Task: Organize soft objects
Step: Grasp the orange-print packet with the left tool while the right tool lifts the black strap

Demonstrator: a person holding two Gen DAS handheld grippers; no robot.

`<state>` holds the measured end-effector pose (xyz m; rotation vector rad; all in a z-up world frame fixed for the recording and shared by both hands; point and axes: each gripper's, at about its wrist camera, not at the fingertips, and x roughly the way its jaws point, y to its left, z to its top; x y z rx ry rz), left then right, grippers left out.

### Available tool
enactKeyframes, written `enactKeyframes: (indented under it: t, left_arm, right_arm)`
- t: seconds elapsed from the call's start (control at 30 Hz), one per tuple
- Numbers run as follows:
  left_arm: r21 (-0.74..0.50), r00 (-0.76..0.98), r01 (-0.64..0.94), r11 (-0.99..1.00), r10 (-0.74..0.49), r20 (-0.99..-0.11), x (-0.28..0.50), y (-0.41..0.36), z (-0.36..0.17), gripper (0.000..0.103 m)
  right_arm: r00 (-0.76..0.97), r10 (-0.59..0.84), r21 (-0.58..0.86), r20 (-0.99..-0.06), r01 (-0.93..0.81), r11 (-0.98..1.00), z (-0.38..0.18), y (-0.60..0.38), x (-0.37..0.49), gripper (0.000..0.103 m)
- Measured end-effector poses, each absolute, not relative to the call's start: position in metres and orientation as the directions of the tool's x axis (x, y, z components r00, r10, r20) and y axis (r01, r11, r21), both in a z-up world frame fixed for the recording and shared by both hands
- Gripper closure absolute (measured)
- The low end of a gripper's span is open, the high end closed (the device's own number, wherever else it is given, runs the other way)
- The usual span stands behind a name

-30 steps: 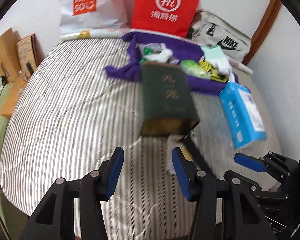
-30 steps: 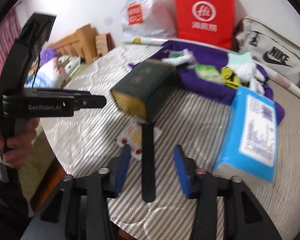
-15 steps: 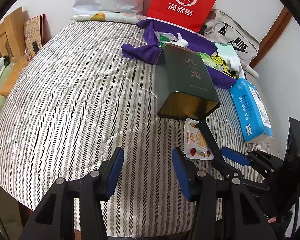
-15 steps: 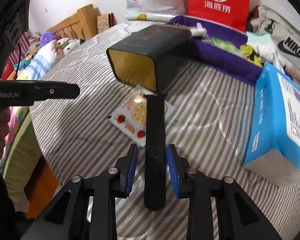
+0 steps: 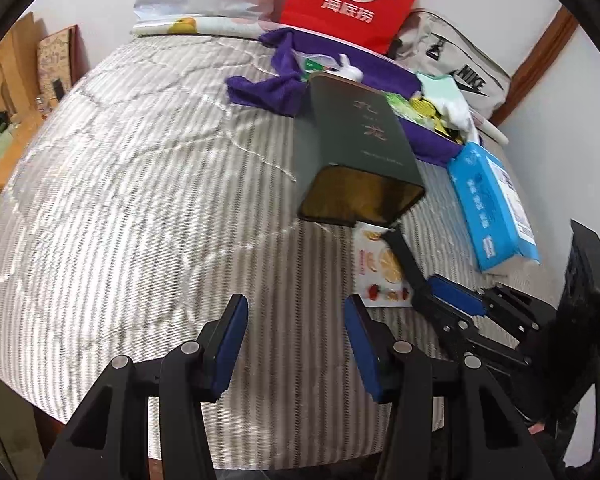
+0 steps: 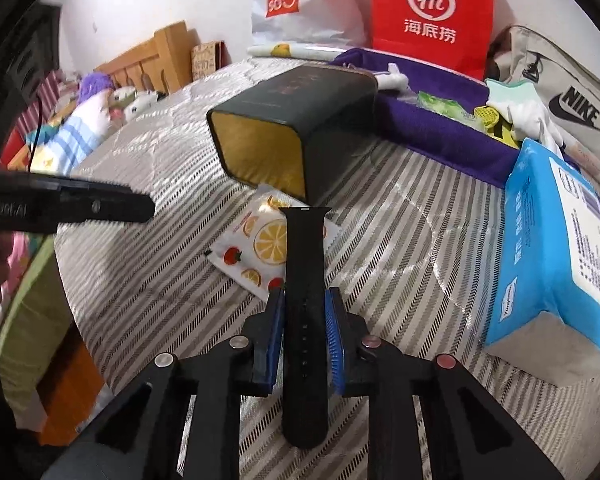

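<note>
A black watch strap [image 6: 304, 280] lies lengthwise on the striped bed, over a fruit-print sachet [image 6: 259, 244]. My right gripper [image 6: 304, 320] is shut on the strap, its blue pads pressed to both edges; it shows in the left wrist view [image 5: 440, 296] too, with the strap [image 5: 404, 256]. A dark green tin [image 6: 295, 120] lies on its side just beyond, its gold open mouth facing me [image 5: 360, 160]. My left gripper [image 5: 293, 336] is open and empty over bare bedding left of the strap.
A blue tissue pack [image 6: 560, 252] lies to the right. A purple cloth [image 6: 440, 128] with small soft items lies behind the tin. A red bag [image 6: 432, 12], a white bag [image 6: 291, 0] and a Nike bag [image 6: 572, 100] line the wall. The bed edge is near.
My right gripper has closed on the black strap, from open around it a second ago. My left gripper stayed open while its view shifted slightly.
</note>
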<state>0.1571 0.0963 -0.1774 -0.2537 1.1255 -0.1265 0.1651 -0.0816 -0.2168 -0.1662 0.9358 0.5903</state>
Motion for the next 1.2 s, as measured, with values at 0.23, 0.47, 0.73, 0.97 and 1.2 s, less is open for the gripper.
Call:
enactKeyframes:
  t: [0.23, 0.47, 0.73, 0.97, 1.2]
  left_arm:
    - [-0.315, 0.393, 0.015, 0.949, -0.295, -0.871, 0.166, 0.071, -0.194, 0.055]
    - [-0.300, 0.403, 0.074, 0.951, -0.304, -0.863, 0.179, 0.040, -0.199, 0.053]
    - [-0.111, 0.443, 0.126, 0.986, -0.156, -0.883, 0.190, 0.002, -0.199, 0.041]
    - [0.033, 0.503, 0.109, 0.993, -0.026, -0.864, 0.188, -0.016, -0.203, 0.041]
    - [0.028, 0.528, 0.146, 0.989, -0.054, -0.847, 0.183, -0.018, -0.202, 0.054]
  right_arm:
    - [0.449, 0.435, 0.159, -0.780, -0.530, 0.833, -0.206, -0.097, 0.155, 0.083]
    - [0.502, 0.422, 0.143, -0.755, -0.502, 0.853, -0.186, -0.132, 0.134, 0.083]
    - [0.535, 0.397, 0.144, -0.746, -0.452, 0.880, -0.180, -0.167, 0.115, 0.083]
    - [0.554, 0.406, 0.150, -0.727, -0.449, 0.881, -0.175, -0.185, 0.102, 0.083]
    - [0.555, 0.404, 0.173, -0.727, -0.422, 0.890, -0.179, -0.195, 0.102, 0.083]
